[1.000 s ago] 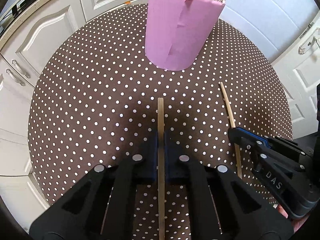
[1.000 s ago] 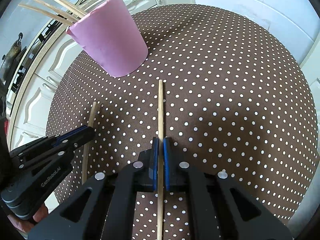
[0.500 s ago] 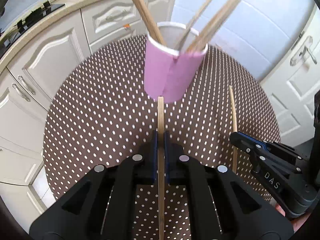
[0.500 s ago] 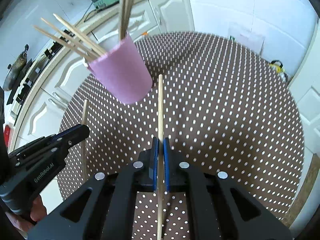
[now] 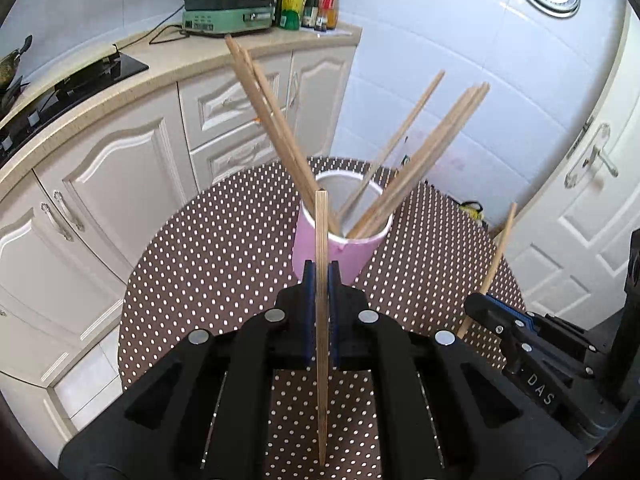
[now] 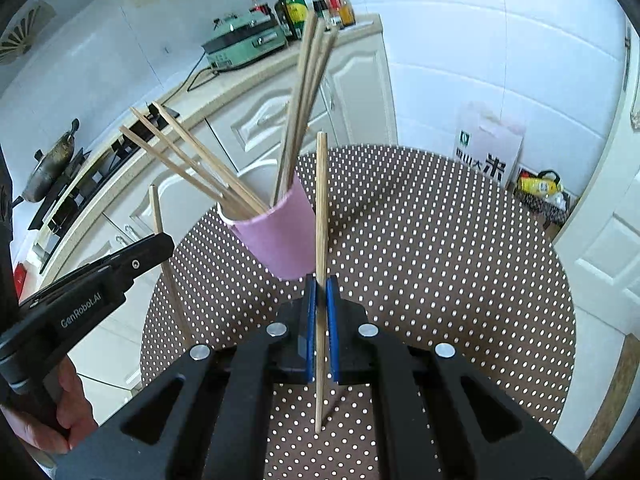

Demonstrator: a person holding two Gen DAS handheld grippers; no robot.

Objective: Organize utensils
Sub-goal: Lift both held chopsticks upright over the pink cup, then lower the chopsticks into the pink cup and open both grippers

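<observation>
A pink cup [image 5: 340, 248] [image 6: 280, 236] stands on the round dotted table [image 5: 224, 264] [image 6: 440, 240] and holds several wooden chopsticks that fan outward. My left gripper [image 5: 321, 276] is shut on one wooden chopstick [image 5: 321, 240], held up above the table in front of the cup. My right gripper [image 6: 320, 292] is shut on another wooden chopstick [image 6: 321, 200], held up just right of the cup. Each gripper with its chopstick also shows at the edge of the other's view: the right gripper [image 5: 476, 308] and the left gripper [image 6: 164, 240].
White kitchen cabinets [image 5: 120, 184] and a counter with a green appliance [image 5: 224, 12] and bottles [image 5: 304, 0] stand behind the table. A stovetop [image 5: 68, 88] is at left. A white door [image 5: 592, 208] is at right. A white bag [image 6: 488, 148] stands on the floor.
Both grippers have lifted their chopsticks off the table and risen well above it. The views have tilted up, so the cup's open top and the counter now show.
</observation>
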